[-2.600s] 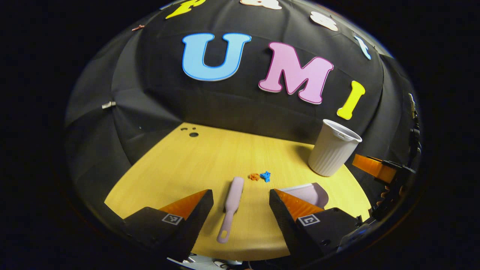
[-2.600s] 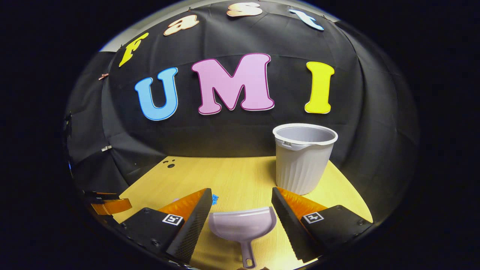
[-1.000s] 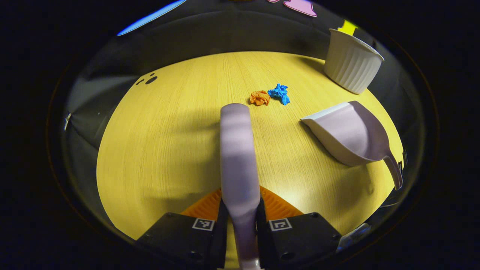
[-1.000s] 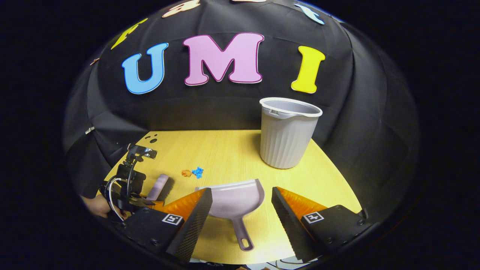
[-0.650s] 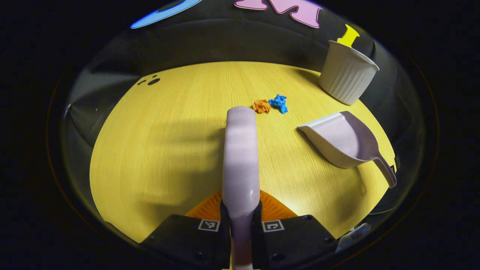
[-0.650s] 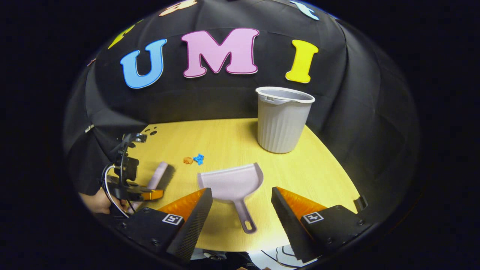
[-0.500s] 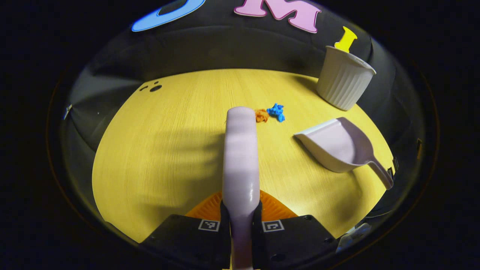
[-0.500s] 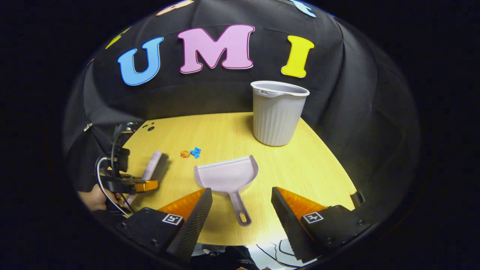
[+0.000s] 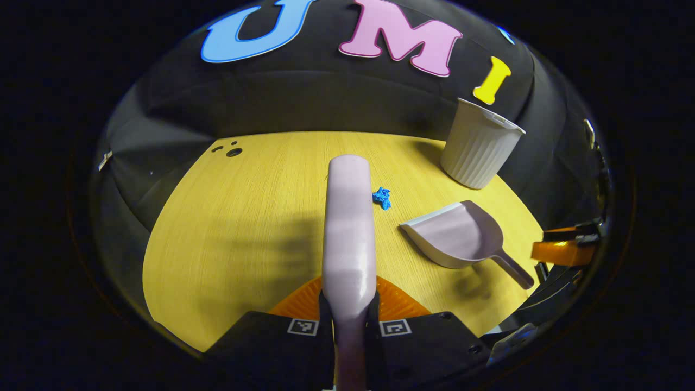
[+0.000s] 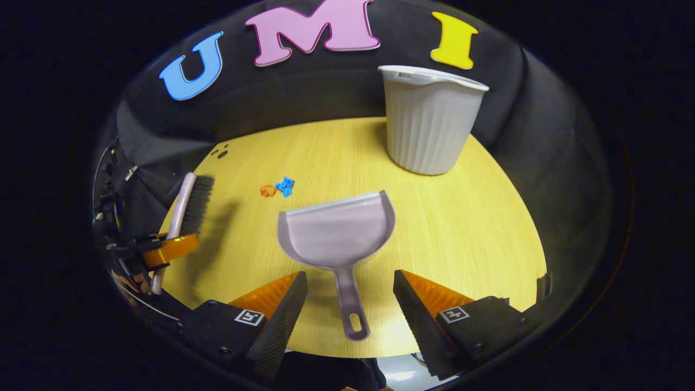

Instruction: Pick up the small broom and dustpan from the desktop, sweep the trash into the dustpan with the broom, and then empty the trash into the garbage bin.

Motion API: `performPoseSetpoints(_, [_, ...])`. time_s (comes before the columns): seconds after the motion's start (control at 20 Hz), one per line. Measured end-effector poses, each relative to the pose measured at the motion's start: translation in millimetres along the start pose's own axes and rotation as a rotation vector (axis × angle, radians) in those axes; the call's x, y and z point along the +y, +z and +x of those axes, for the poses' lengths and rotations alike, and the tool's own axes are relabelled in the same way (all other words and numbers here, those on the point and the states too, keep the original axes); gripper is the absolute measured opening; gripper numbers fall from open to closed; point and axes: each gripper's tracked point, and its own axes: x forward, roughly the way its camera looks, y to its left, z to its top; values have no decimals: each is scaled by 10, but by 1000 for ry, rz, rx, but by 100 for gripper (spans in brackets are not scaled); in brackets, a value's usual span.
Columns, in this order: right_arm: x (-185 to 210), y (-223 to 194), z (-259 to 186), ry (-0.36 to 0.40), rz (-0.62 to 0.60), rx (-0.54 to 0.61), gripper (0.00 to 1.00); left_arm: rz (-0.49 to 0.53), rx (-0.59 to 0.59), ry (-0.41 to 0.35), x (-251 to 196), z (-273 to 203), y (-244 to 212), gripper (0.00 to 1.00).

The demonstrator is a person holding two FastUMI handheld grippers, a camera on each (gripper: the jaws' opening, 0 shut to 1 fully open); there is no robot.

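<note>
My left gripper (image 9: pixel 349 320) is shut on the handle of the small lilac broom (image 9: pixel 348 228), held off the wooden table (image 9: pixel 244 217). Seen from the right gripper view, the broom (image 10: pixel 187 203) hangs at the left with dark bristles facing the table, the left gripper (image 10: pixel 163 247) clamped on it. The lilac dustpan (image 10: pixel 336 231) lies flat, its handle pointing between the fingers of my open right gripper (image 10: pixel 347 304), which hovers over the handle's end. A blue scrap (image 10: pixel 285 186) and an orange scrap (image 10: pixel 266 190) lie beyond the pan. The blue scrap (image 9: pixel 382 197) shows beside the broom head.
A white ribbed garbage bin (image 10: pixel 429 122) stands upright at the table's far right; it appears as the bin (image 9: pixel 478 146) in the left gripper view too. Small dark holes (image 10: pixel 220 152) mark the far left corner. The table's front edge runs just under my right gripper.
The left gripper closed on the broom and lifted it off the table. The right gripper moved forward and tipped down over the dustpan, its handle now between the open fingers.
</note>
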Motion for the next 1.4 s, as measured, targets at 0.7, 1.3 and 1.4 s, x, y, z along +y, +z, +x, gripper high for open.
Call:
performPoseSetpoints(0.7, [32, -479, 1003, -10, -61, 260, 89, -40, 80, 104, 166, 73, 117, 26])
performPoseSetpoints(1.3, [-58, -501, 1008, 49, -246, 249, 36, 60, 179, 100, 239, 544, 334, 26])
performPoseSetpoints(1.4, [-146, -490, 950, 52, -275, 237, 36, 85, 202, 86, 286, 724, 409, 27])
